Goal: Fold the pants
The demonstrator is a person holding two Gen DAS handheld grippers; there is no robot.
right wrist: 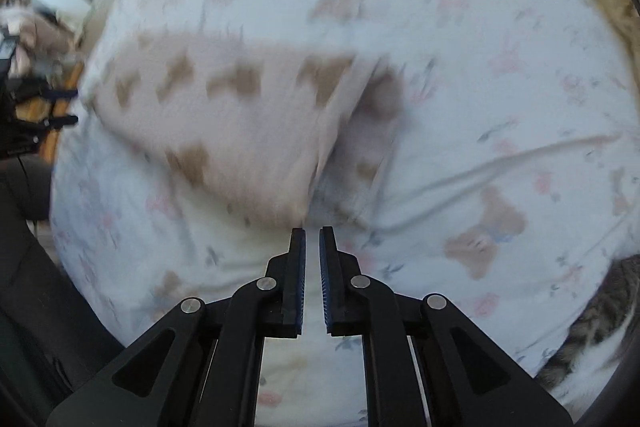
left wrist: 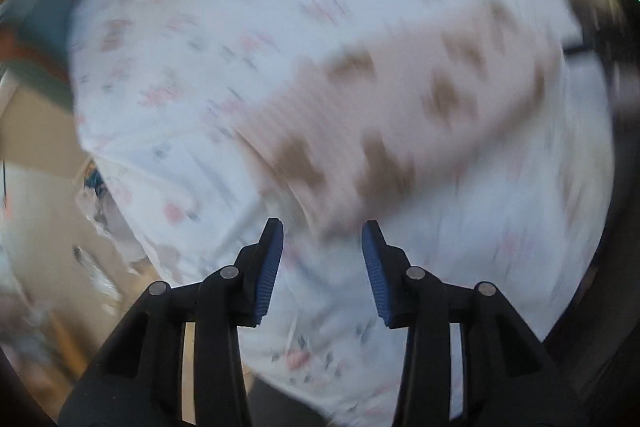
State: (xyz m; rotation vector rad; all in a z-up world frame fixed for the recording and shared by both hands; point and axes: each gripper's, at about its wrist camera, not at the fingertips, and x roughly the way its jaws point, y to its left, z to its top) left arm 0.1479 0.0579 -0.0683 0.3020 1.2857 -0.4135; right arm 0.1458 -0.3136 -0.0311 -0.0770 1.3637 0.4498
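Observation:
The pants (left wrist: 400,99) are pale pink with brown patches and lie on a white patterned bed sheet (left wrist: 180,67). The left wrist view is blurred by motion. My left gripper (left wrist: 322,231) is open and empty, just short of the pants' near edge. In the right wrist view the pants (right wrist: 240,115) lie folded or bunched, with a loose layer at their right end. My right gripper (right wrist: 312,231) has its jaws nearly together with a narrow gap, at the pants' near edge; I see no cloth between them.
The sheet (right wrist: 500,107) covers most of both views. A tabby cat (right wrist: 592,331) lies at the sheet's lower right. A beige floor with scattered clutter (left wrist: 96,235) is to the left. A dark seat or furniture (right wrist: 36,287) stands at lower left.

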